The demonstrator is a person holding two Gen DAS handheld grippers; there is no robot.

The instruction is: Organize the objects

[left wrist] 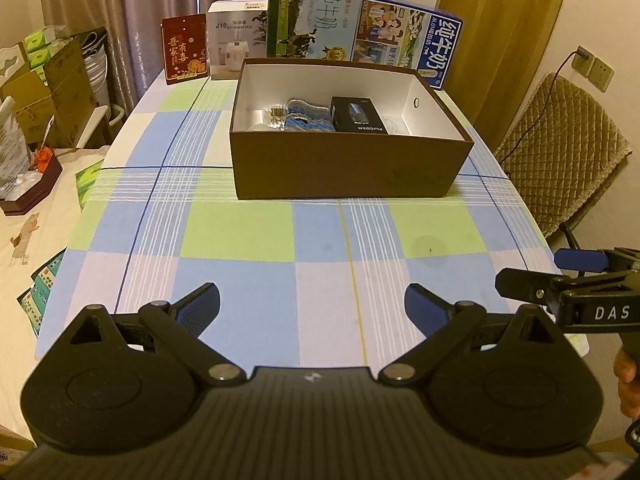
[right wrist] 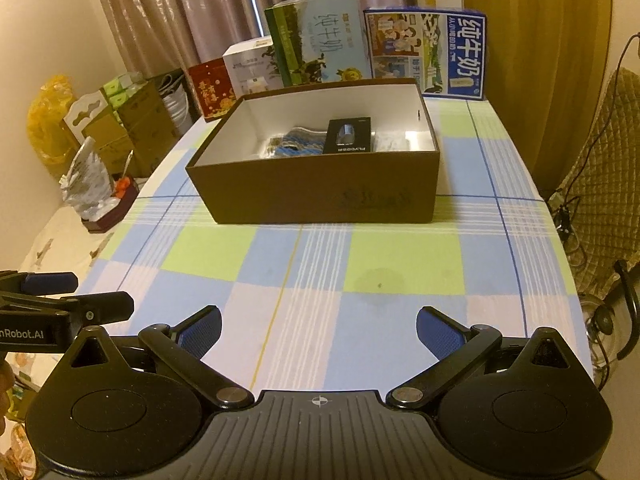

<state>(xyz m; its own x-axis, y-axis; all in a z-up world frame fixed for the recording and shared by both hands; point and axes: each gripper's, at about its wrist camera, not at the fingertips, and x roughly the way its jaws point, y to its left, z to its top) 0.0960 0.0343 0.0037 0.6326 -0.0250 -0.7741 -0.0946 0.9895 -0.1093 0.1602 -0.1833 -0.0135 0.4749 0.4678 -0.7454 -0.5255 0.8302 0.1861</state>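
Observation:
A brown open box (left wrist: 344,172) (right wrist: 312,196) with white inner walls stands on the checked tablecloth (left wrist: 240,232) (right wrist: 280,264). Inside it lie a black product box (left wrist: 358,115) (right wrist: 349,136), a blue knitted cloth (left wrist: 308,116) (right wrist: 300,142) and some clear wrapping. My left gripper (left wrist: 312,304) hovers open over the near part of the table, nothing between its fingers. My right gripper (right wrist: 319,326) is likewise open and empty, well short of the box. Each gripper shows at the edge of the other's view: the right gripper (left wrist: 532,276), the left gripper (right wrist: 100,296).
Along the table's far edge stand a red packet (left wrist: 185,49), a white humidifier box (left wrist: 236,40) and two milk cartons (left wrist: 314,16) (left wrist: 408,46). A padded chair (left wrist: 568,152) sits to the right. Cardboard boxes (left wrist: 52,92) and clutter fill the left side.

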